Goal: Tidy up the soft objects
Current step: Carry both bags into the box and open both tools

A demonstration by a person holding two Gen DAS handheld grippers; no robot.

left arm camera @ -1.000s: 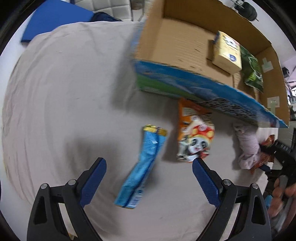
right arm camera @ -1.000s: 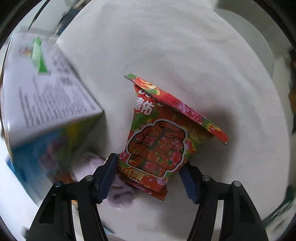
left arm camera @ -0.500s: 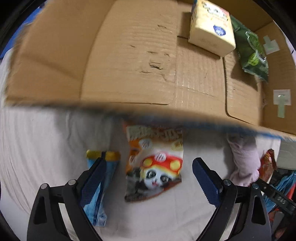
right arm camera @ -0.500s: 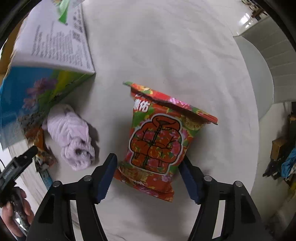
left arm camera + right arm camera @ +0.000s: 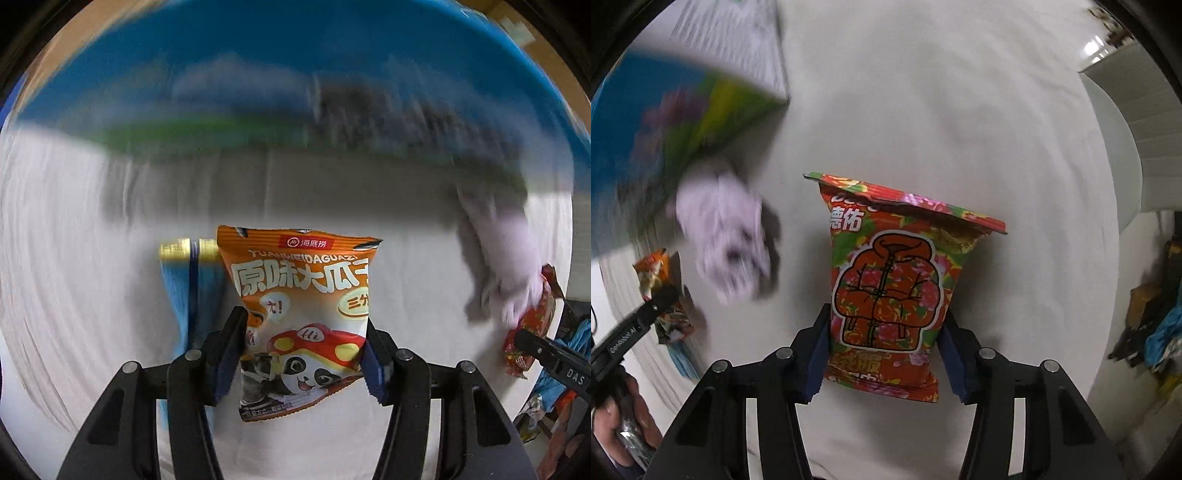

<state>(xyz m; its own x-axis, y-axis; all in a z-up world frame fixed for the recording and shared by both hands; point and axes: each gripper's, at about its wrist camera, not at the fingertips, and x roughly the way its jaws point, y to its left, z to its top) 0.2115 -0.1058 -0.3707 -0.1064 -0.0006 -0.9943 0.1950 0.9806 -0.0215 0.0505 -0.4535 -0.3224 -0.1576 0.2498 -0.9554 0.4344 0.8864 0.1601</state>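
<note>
Between the 2 blue pads of our left gripper (image 5: 301, 354) sits the orange snack bag (image 5: 303, 314), pinched at its lower half — glossy crinkled film, a cartoon panda printed near the bottom, a flat crimped seal along the far edge. The pads press into both side edges, so we have it grasped. Just behind the bag to the gripper's left lies a long blue packet (image 5: 194, 291) with a gold end, flat on the white cloth (image 5: 74, 258). Far ahead, a blue printed box wall (image 5: 295, 92) fills the view, badly blurred. Off to the right of this gripper a pale lilac soft bundle (image 5: 506, 266) lies on the cloth, blurred too.

Our right gripper (image 5: 882, 354) is clamped on the red floral bag (image 5: 886, 280) in the same way — pads against both sides near its lower end, the bag puffed and pillow-like, shiny, with a padded-jacket drawing on its face and a broad crimped top pointing away from us. To this gripper's left the lilac bundle (image 5: 727, 236) shows as a rumpled, knitted-looking lump, and beyond it the box (image 5: 683, 103), corner toward us. Further left, the other gripper's tip holds the orange bag (image 5: 661, 291) above the cloth (image 5: 960, 129), which is smooth with faint wrinkles.
</note>
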